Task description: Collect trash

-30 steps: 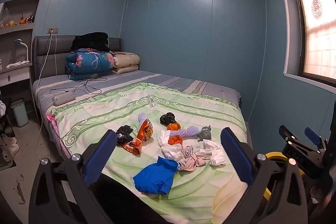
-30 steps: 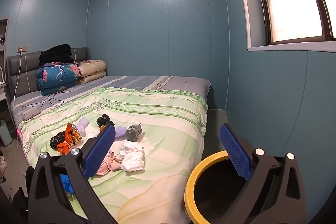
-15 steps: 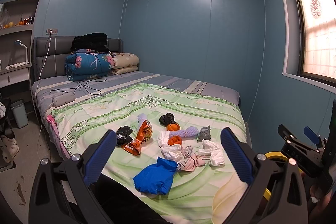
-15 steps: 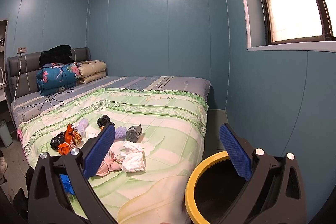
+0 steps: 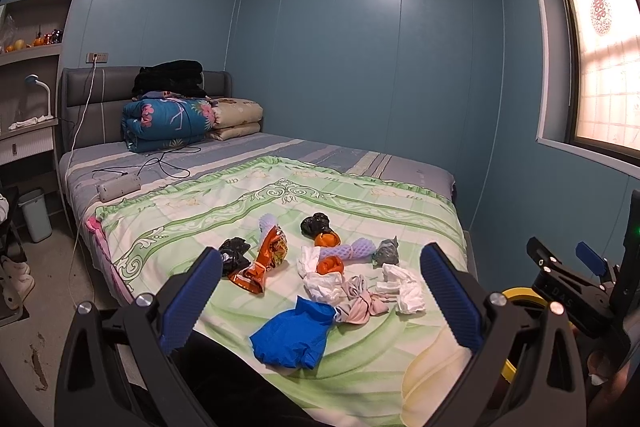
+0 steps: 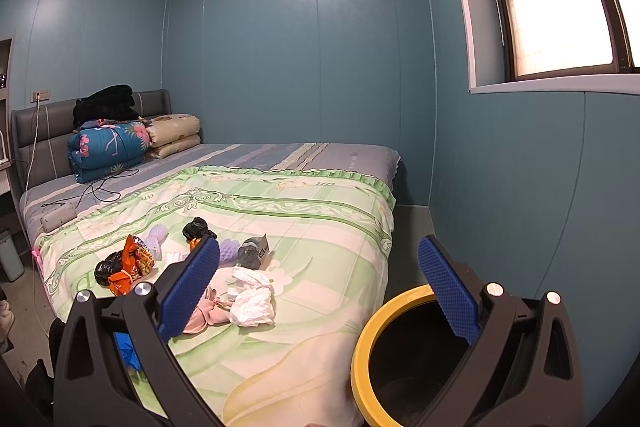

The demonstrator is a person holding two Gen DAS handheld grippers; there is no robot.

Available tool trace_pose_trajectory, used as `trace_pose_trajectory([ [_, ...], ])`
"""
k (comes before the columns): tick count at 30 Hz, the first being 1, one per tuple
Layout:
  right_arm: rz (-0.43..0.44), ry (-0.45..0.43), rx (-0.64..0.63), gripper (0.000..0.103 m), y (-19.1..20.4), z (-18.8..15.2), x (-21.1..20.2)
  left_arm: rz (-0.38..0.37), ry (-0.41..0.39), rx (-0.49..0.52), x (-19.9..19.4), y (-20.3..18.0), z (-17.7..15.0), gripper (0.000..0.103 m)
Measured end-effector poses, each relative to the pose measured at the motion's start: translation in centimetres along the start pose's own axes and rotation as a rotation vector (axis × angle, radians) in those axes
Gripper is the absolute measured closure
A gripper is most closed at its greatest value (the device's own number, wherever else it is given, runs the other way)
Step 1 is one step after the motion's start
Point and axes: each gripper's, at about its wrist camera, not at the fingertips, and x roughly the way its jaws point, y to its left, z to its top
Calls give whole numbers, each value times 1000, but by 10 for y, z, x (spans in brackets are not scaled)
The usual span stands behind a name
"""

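Observation:
Several pieces of trash lie on the green quilt (image 5: 224,203): an orange snack wrapper (image 5: 266,261), a blue glove (image 5: 294,335), white tissues (image 5: 402,287), a pink rag (image 5: 362,303), black bags (image 5: 316,225) and a purple foam net (image 5: 352,249). A black bin with a yellow rim (image 6: 370,339) stands at the foot of the bed, low right in the right wrist view. My left gripper (image 5: 320,301) hangs open over the near end of the quilt, short of the trash. My right gripper (image 6: 320,293) is open too, above the bed corner and bin. Both are empty.
Folded bedding (image 5: 168,123) is stacked at the headboard, with cables and a power strip (image 5: 118,187) beside it. A small white bin (image 5: 36,215) stands on the floor at the left. The blue wall (image 6: 500,187) closes in the right side.
Both views have shifted only very slightly; the trash, bin and both open grippers stay as they were.

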Motion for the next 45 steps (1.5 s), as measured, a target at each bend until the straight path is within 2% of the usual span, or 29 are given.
trace_pose_trajectory([
  [45,-9,25,18,8,-5,0,2,-5,11,-5,2,-1,-5,7],
])
